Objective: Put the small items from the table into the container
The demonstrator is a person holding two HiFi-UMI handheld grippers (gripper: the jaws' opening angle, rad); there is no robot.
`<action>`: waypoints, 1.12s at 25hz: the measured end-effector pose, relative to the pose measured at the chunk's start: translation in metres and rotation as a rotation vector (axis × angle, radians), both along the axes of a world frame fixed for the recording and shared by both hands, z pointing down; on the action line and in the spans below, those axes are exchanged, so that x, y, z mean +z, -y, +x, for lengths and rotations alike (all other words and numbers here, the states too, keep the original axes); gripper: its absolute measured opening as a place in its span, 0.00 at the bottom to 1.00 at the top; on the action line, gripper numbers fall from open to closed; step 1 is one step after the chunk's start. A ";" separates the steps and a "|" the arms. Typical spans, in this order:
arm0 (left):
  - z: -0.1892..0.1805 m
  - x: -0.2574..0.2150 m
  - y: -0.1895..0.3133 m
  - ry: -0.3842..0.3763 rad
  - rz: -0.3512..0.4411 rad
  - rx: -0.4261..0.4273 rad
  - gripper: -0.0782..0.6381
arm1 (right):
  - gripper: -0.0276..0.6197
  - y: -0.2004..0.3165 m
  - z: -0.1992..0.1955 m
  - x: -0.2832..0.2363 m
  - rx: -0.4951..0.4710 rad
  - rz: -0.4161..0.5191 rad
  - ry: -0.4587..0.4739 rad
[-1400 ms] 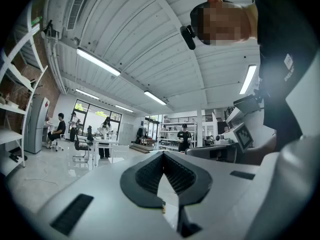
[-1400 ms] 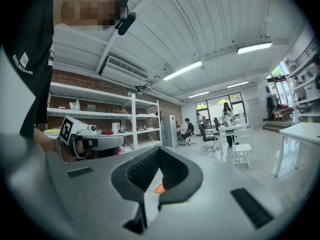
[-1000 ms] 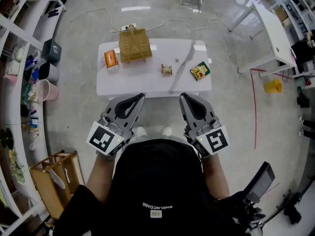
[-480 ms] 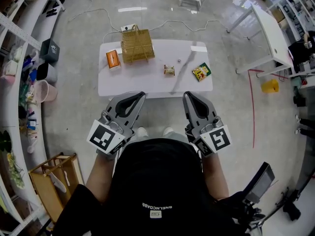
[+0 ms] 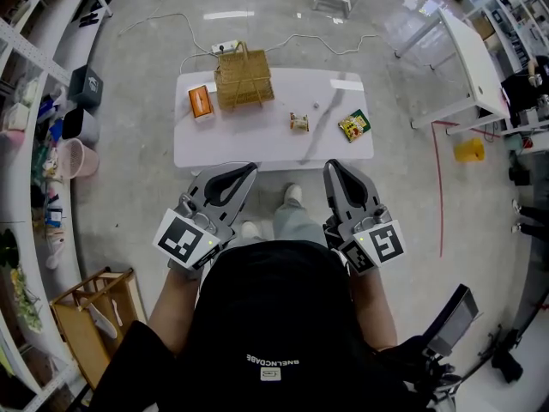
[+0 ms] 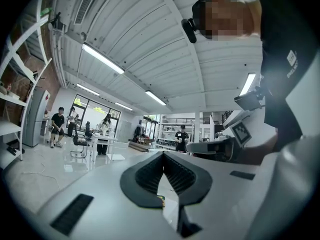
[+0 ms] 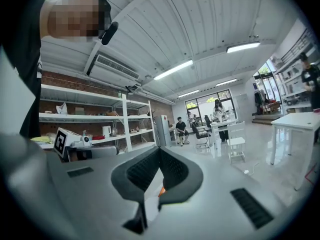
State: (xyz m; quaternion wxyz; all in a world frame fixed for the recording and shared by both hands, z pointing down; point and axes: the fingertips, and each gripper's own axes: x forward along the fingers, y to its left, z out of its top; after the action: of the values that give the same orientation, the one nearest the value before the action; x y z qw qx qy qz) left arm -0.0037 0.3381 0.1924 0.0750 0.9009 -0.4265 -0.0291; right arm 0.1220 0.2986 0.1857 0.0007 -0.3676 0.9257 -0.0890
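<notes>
A white table (image 5: 257, 144) stands ahead of me in the head view. On it are a woven basket (image 5: 243, 80), an orange packet (image 5: 200, 101) to its left, a small snack pack (image 5: 298, 122), a tiny pale item (image 5: 316, 106) and a green-yellow packet (image 5: 352, 124). My left gripper (image 5: 248, 169) and right gripper (image 5: 331, 166) hang side by side short of the table's near edge, both shut and empty. The left gripper (image 6: 162, 155) and the right gripper (image 7: 160, 150) show closed, level jaws in their own views.
A second white table (image 5: 472, 58) stands at the right, with a yellow object (image 5: 473, 150) on the floor near it. Shelves line the left wall, beside a pink bin (image 5: 75, 157) and a wooden crate (image 5: 94, 316). Cables and a power strip (image 5: 225, 47) lie behind the table.
The person has stepped forward, one foot now out ahead. Both grippers have drifted a little toward the table and stay shut.
</notes>
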 end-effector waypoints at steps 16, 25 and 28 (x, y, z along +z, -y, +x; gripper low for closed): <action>-0.004 0.014 0.062 0.011 -0.034 -0.023 0.11 | 0.05 0.063 -0.008 0.019 -0.030 -0.037 -0.001; 0.007 0.026 0.116 0.015 -0.064 -0.036 0.11 | 0.05 0.115 0.001 0.041 -0.043 -0.090 -0.005; 0.016 0.031 0.132 0.022 -0.080 -0.032 0.11 | 0.05 0.133 0.007 0.049 -0.040 -0.107 0.003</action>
State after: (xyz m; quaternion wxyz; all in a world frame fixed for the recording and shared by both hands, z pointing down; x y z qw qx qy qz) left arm 0.0122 0.2060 0.2237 0.1057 0.8905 -0.4425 -0.0031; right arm 0.1287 0.1657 0.2349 -0.0193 -0.3482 0.9269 -0.1391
